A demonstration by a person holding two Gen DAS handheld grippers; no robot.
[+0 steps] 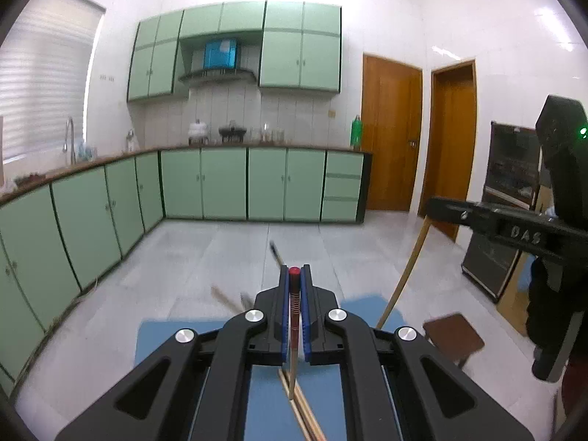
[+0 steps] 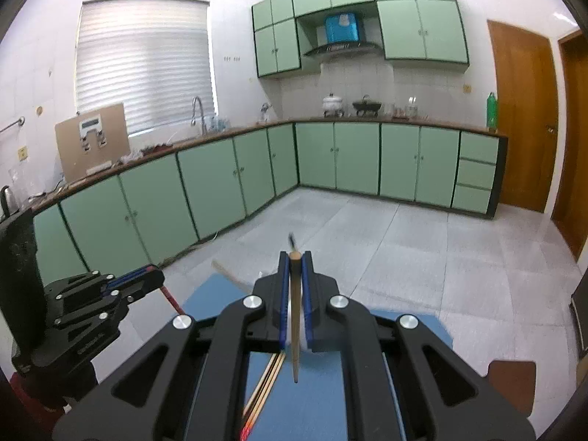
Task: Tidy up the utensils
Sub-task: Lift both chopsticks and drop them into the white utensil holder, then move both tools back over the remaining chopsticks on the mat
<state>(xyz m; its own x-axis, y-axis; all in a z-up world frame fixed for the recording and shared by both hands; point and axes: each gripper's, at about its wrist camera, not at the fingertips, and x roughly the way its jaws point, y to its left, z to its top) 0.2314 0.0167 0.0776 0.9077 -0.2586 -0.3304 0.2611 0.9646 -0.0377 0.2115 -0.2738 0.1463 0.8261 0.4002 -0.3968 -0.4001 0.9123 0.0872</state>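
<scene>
Blue mat (image 1: 264, 397) below; each claw pinches upright chopstick.

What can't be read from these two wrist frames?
- Left wrist view: the red-capped chopstick clamped in the left gripper; its lower end merges with the chopsticks on the blue mat.
- Right wrist view: the plain wooden chopstick in the right gripper; something white behind it is hidden by the fingers.
- Both views: utensils beyond the fingertips are motion-blurred, type unclear.
- Any utensil holder: out of frame.
</scene>
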